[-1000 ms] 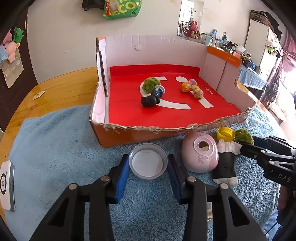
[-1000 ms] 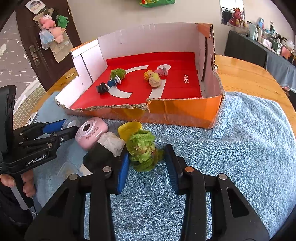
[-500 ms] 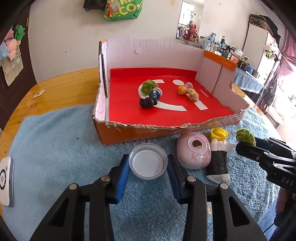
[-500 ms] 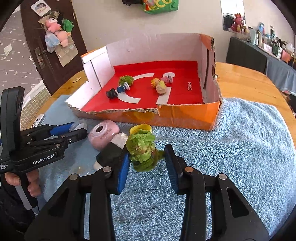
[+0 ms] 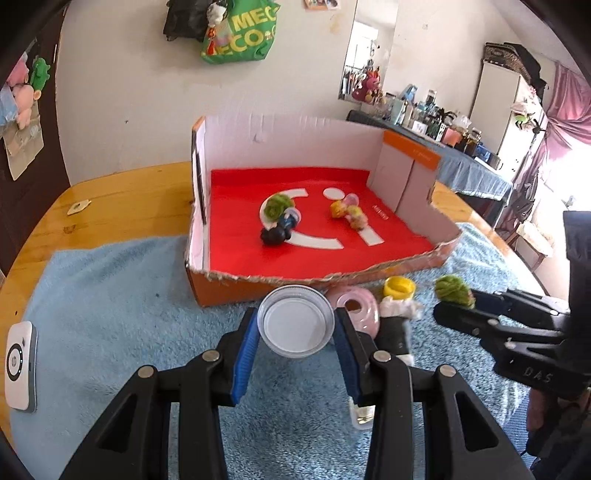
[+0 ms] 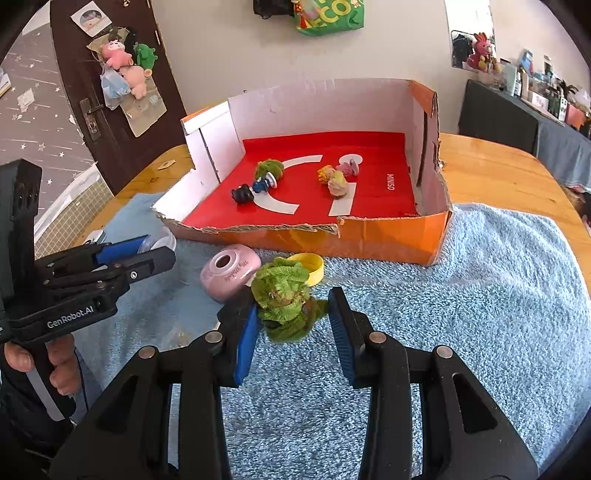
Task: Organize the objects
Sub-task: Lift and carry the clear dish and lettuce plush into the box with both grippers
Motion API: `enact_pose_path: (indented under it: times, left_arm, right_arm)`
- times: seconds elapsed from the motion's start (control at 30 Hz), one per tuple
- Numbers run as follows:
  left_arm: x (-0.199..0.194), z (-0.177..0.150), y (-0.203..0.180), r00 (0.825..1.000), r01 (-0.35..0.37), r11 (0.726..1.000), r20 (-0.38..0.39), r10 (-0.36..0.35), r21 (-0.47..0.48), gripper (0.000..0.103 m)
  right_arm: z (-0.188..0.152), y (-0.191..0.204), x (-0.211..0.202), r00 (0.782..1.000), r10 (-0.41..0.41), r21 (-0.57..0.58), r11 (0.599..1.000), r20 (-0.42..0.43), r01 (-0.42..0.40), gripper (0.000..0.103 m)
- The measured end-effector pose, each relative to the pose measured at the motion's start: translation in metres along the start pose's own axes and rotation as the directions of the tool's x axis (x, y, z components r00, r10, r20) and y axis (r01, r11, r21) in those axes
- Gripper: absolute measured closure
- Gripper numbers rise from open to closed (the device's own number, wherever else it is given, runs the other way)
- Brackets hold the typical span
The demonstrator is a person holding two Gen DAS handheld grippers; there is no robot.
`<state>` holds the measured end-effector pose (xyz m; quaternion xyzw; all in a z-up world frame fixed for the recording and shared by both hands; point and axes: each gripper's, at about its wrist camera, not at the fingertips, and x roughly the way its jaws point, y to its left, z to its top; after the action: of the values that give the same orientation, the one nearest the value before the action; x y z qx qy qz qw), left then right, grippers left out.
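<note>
1. Wooden table [image 5: 122,199] with blue towel [image 5: 110,295] spread over it; white wall behind, green bag [image 5: 240,33] hanging on it
2. Cardboard box [image 5: 236,291] sits on far part of towel, front wall torn low, red liner [image 5: 236,229] inside
3. In box: green fuzzy toy [image 5: 277,206], blue figure [image 5: 288,221] and black figure [image 5: 273,236] touching in a cluster; yellow and pink small toys [image 5: 349,212] just right of them
4. Left gripper [image 5: 295,347] clamped on white lid [image 5: 295,325], blue pads [image 5: 245,350] pressing both sides of rim, lid facing camera, raised off towel, in front of box's near wall
5. Right gripper [image 6: 291,325] holds lettuce toy [image 6: 282,295]; left pad touches it, right pad shows a gap from this view, so full clamp cannot be told; toy is above towel, near box front
6. In left view, lettuce toy [image 5: 454,295] sits at tip of right gripper [image 5: 458,310], right of everything else
7. On towel in front of box: pink egg-shaped case [image 6: 231,271] with round hole, yellow cap [image 6: 312,266] just right of it, black-and-white doll [image 5: 397,325] lying below cap
8. White device [image 5: 20,369] at left towel edge
9. Person's hand [image 6: 55,373] grips left gripper handle in right view
</note>
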<state>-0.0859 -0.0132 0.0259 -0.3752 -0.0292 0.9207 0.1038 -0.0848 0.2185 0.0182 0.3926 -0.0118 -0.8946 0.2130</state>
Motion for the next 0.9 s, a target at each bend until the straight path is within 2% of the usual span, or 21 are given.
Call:
enact_pose_path:
  times: [0.43, 0.67, 0.9]
  left_arm:
    - [-0.008, 0.017, -0.001, 0.999, 0.039, 0.999, 0.035, -0.038, -0.018, 0.061]
    - [-0.005, 0.030, -0.002, 0.999, 0.022, 1.000, 0.045, -0.021, -0.021, 0.061]
    - [0.003, 0.040, -0.007, 0.999, 0.014, 1.000, 0.035, -0.014, -0.014, 0.061]
  right_arm:
    - [0.017, 0.010, -0.007, 0.999, 0.025, -0.026, 0.999, 0.023, -0.024, 0.068]
    - [0.034, 0.014, -0.016, 0.997, 0.030, -0.031, 0.999, 0.068, -0.028, 0.068]
    - [0.041, 0.005, -0.014, 0.997, 0.022, -0.019, 1.000, 0.071, -0.021, 0.068]
